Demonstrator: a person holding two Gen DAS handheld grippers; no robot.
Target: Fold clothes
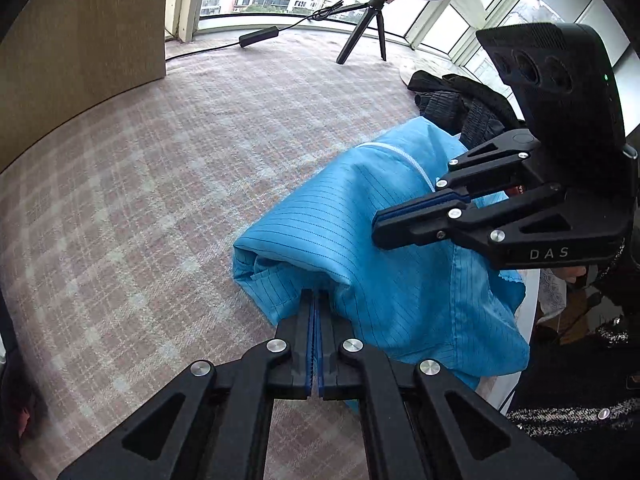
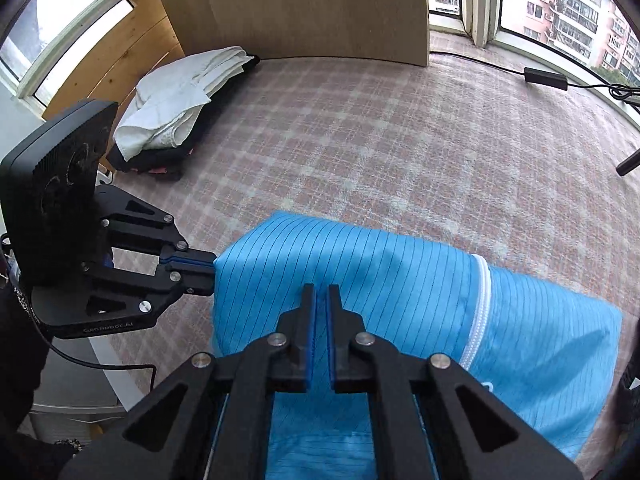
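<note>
A blue pinstriped garment (image 1: 360, 232) with a white zipper (image 2: 478, 308) lies bunched on the plaid tablecloth (image 1: 160, 184) near the table's front edge. My left gripper (image 1: 315, 294) is shut on the garment's folded left edge; it also shows in the right wrist view (image 2: 212, 274), pinching that edge. My right gripper (image 2: 321, 292) hovers over the garment's middle with its jaws nearly closed and nothing seen between them. In the left wrist view the right gripper (image 1: 376, 228) looks shut above the cloth.
A stack of folded white and dark clothes (image 2: 180, 92) sits at the far left by a wooden board (image 2: 288, 4). A black crumpled garment (image 1: 456, 100) lies at the far right. A ring-light tripod (image 1: 364, 28) and cable with adapter (image 1: 258, 36) stand near the windows.
</note>
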